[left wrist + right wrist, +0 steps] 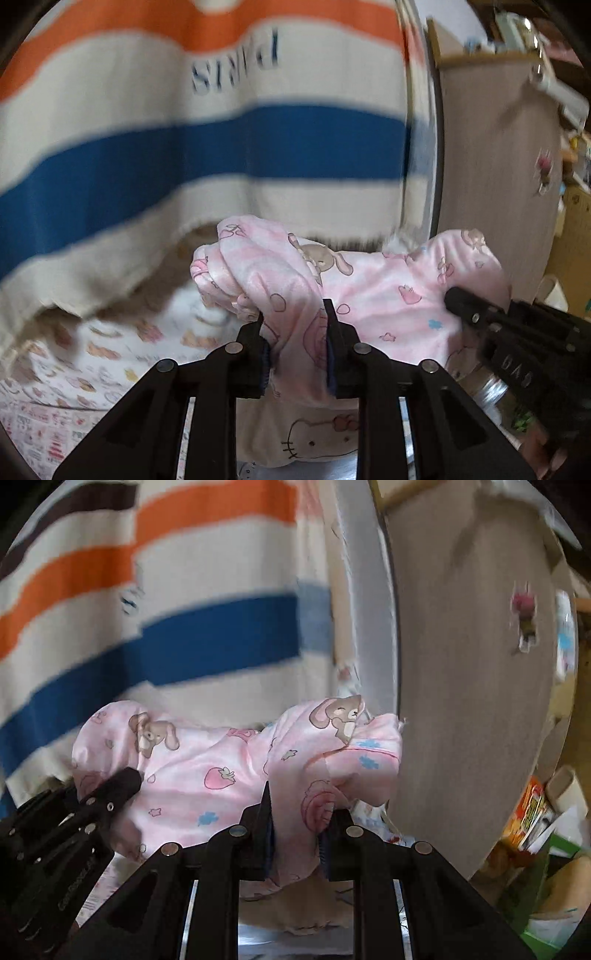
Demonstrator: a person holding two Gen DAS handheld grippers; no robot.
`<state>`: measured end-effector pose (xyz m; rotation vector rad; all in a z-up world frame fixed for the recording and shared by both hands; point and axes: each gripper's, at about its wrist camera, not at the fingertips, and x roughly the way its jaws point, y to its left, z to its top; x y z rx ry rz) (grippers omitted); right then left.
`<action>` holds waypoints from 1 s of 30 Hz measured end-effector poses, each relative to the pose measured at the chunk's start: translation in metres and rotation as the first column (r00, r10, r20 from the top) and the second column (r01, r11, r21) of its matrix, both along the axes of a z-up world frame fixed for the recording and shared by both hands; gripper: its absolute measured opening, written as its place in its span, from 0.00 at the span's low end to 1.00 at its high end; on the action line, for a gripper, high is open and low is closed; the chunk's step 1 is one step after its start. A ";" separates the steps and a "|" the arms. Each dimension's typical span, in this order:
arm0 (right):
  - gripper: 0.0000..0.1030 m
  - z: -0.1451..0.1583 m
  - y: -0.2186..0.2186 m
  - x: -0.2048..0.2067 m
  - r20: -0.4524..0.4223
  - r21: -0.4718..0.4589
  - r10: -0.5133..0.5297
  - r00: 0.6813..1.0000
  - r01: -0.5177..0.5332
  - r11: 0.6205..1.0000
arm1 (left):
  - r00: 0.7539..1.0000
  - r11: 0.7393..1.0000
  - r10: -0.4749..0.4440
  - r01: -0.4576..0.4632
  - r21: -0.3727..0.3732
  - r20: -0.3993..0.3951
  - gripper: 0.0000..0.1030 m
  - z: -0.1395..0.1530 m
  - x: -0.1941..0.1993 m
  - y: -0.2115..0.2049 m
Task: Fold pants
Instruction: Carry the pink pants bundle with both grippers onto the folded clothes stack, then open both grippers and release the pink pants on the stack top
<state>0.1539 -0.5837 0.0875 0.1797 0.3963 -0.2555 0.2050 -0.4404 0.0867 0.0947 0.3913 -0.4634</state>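
The pink pants (369, 288), printed with bunnies and strawberries, hang bunched in the air between my two grippers. In the left wrist view, my left gripper (295, 317) is shut on a thick fold of the cloth, which fills the gap between its pads. My right gripper (456, 297) reaches in from the right and bites the other end. In the right wrist view, my right gripper (301, 805) is shut on a fold of the pants (207, 753). There the left gripper (125, 779) pokes into the cloth from the lower left.
A person's cream sweater (221, 147) with orange and blue stripes fills the background close ahead. A wood-grain panel (461, 664) stands on the right. A printed sheet (74, 369) and a cat-print cloth (314, 439) lie below. Boxes (532, 812) clutter the far right.
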 end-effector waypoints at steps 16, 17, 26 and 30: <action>0.99 -0.031 -0.069 -0.005 0.003 0.123 -0.230 0.973 0.227 0.966 | 0.984 0.993 0.103 -0.110 0.041 0.143 0.99 -0.006 0.001 0.064; 0.99 -0.030 -0.064 -0.011 0.008 0.113 -0.231 0.973 0.228 0.967 | 0.985 0.994 0.101 -0.105 0.020 0.138 0.99 -0.005 -0.001 0.071; 0.99 -0.003 -0.020 -0.044 0.120 0.038 -0.183 0.976 0.179 0.983 | 0.982 0.996 0.085 -0.082 -0.027 0.169 0.99 0.000 -0.016 0.120; 0.99 -0.001 0.009 -0.058 0.186 0.013 -0.131 0.974 0.131 0.991 | 0.984 0.994 0.076 -0.062 -0.087 0.162 0.99 -0.003 -0.028 0.152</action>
